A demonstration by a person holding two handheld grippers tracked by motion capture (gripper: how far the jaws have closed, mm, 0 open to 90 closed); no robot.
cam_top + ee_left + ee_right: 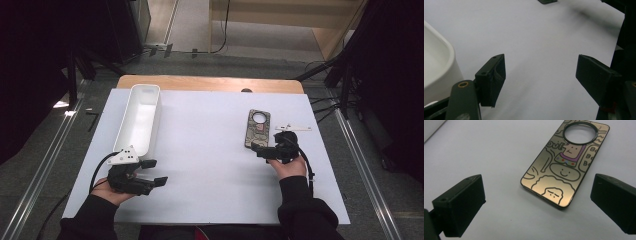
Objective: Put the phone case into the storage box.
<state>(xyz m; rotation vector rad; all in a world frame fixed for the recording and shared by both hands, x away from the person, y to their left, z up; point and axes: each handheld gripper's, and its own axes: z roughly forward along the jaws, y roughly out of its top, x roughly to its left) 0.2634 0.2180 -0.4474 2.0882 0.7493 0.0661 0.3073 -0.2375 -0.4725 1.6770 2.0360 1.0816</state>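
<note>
A gold phone case (257, 128) with cartoon drawings and a round camera hole lies flat on the white table top, right of centre. My right gripper (267, 145) is just short of the case's near end, open, with nothing between its jaws. In the right gripper view the case (565, 165) lies ahead of the open right gripper (539, 195), untouched. My left gripper (156, 172) rests at the front left, open and empty, just in front of a long white tray (140, 120). In the left gripper view the left gripper (541, 72) has the tray's rounded corner (436, 67) at its left.
A small white strip (292, 128) lies just right of the case. The white sheet (200, 155) covers a wooden table whose far edge (210, 82) shows behind it. Dark stands and cables flank the table on both sides.
</note>
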